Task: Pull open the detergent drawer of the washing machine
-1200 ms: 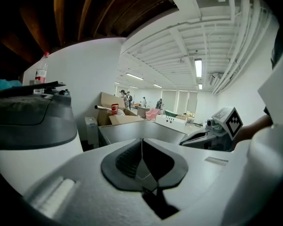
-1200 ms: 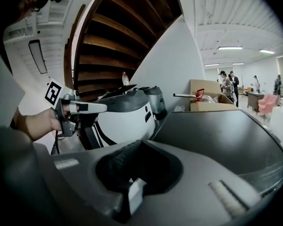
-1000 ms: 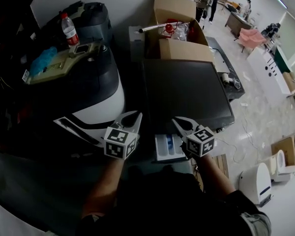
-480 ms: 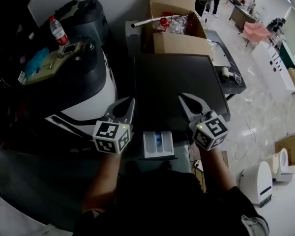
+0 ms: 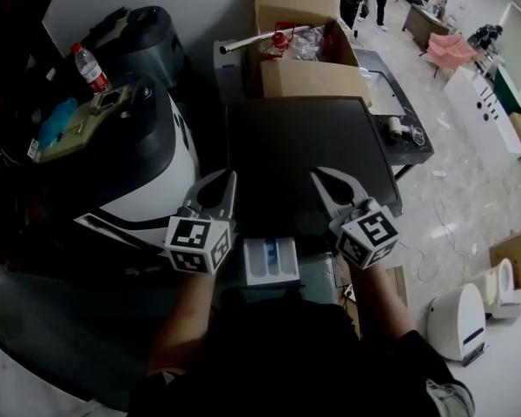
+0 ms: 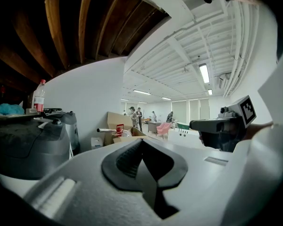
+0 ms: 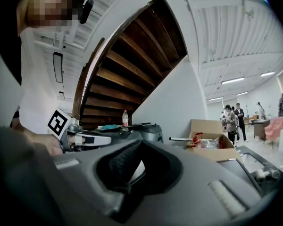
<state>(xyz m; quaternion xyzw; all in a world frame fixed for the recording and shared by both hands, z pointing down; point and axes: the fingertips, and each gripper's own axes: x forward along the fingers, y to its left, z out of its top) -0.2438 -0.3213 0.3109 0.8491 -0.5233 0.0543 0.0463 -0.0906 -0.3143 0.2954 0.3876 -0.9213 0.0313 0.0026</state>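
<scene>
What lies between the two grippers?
The pulled-out drawer, at the front of the washer, sits between the left gripper and right gripper; the head view shows it.

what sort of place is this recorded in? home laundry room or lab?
Looks like a big open lab or workshop hall, not a home: the washing machine stands by open cardboard boxes, people stand far behind, and strip lights line a high white ceiling.

This looks like a big open workshop or test hall rather than a home. A washing machine [image 5: 295, 159] stands among cardboard boxes [image 5: 306, 76] and loose appliances [image 5: 456, 321] on a pale polished floor [image 5: 456, 189]. Strip lights [image 6: 203, 73] hang overhead, people [image 6: 136, 117] stand far off, and a wooden staircase [image 7: 132, 55] rises above.
</scene>
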